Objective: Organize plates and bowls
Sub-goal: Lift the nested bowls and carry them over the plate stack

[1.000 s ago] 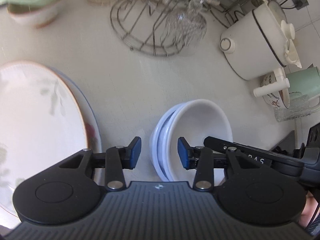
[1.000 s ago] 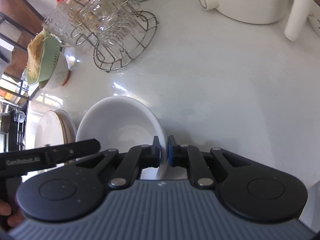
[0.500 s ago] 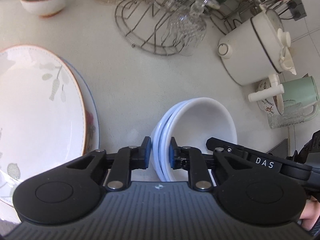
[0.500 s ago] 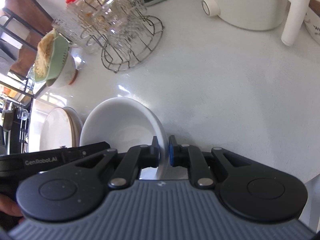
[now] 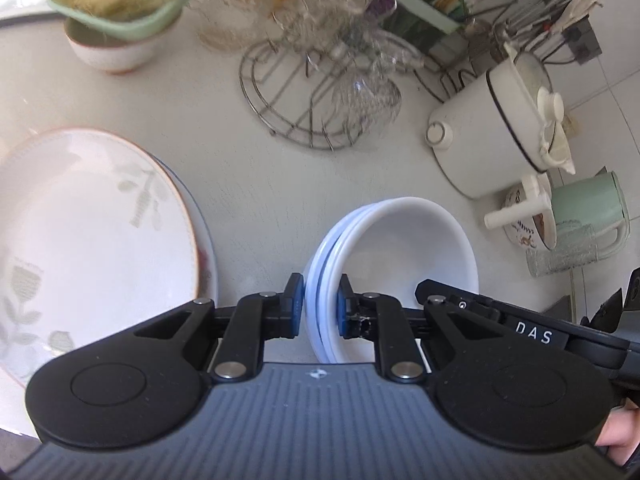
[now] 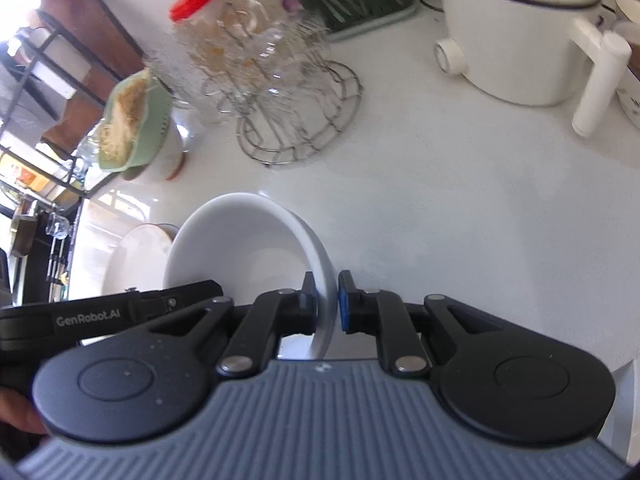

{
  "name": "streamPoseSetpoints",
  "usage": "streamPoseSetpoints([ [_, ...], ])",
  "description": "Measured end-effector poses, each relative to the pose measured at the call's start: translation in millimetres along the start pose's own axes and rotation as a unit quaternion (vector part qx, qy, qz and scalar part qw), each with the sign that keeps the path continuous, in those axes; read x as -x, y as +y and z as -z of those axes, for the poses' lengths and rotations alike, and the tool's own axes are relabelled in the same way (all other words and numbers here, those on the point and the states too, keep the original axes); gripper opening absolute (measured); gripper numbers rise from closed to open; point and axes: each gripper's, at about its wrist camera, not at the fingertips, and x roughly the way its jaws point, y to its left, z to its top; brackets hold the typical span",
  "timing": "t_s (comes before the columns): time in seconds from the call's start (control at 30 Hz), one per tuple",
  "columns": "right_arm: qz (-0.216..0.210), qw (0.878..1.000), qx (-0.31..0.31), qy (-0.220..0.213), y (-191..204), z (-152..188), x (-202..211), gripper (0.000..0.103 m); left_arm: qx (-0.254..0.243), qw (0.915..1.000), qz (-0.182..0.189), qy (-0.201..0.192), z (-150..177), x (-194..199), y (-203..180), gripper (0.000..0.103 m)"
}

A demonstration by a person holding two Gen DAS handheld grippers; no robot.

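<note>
- Left claw point(image 5: 318, 306): pinches the near-left rim of the stack of white bowls point(image 5: 404, 252). One blue pad lies outside the rim, the other inside.
- Right claw point(image 6: 327, 304): pinches the right rim of the same stack of white bowls point(image 6: 240, 248), one pad on each side of the wall.
- Bowl stack: at least three nested rims show in the left wrist view. The stack sits between the two claws, over the white table point(image 5: 256, 184); contact with the table cannot be determined.
- Stacked plates point(image 5: 80, 232): on the table just left of the bowls. The top plate carries a leaf pattern; the rim of a lower plate shows along its right edge.
- Wire glass rack point(image 5: 320, 92): beyond the bowls, holding clear glasses.
- White pot point(image 5: 488, 128): right of the rack, near the wall.
- Green mug point(image 5: 588, 208): right of the bowls, beside a patterned cup.
- Green colander point(image 6: 132, 120): rests on a small white bowl at the table's far left.
- Red-lidded jar point(image 6: 196, 20): behind the rack.
</note>
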Motion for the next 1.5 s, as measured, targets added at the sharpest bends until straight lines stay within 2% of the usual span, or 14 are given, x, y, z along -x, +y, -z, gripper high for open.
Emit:
streamPoseSetpoints([
  [0.37,-0.009,1.000,0.015,-0.006,31,-8,4,0.014,-0.005,0.9996,-0.003,-0.027,-6,31,15,0.019],
  [0.7,-0.017,0.999,0.038,-0.015,70,-12,-1,0.015,0.011,0.9989,0.002,-0.045,-14,57,46,0.019],
  [1.07,-0.029,0.997,0.073,-0.002,123,-7,-28,0.015,0.049,0.9966,-0.017,-0.065,-14,83,99,0.020],
  [1.27,-0.029,0.996,0.088,0.018,151,4,-53,0.015,0.068,0.9955,-0.034,-0.057,-9,87,133,0.020],
  [1.5,-0.014,0.997,0.076,0.031,171,16,-79,0.015,0.099,0.9939,-0.019,-0.043,-8,79,174,0.020],
])
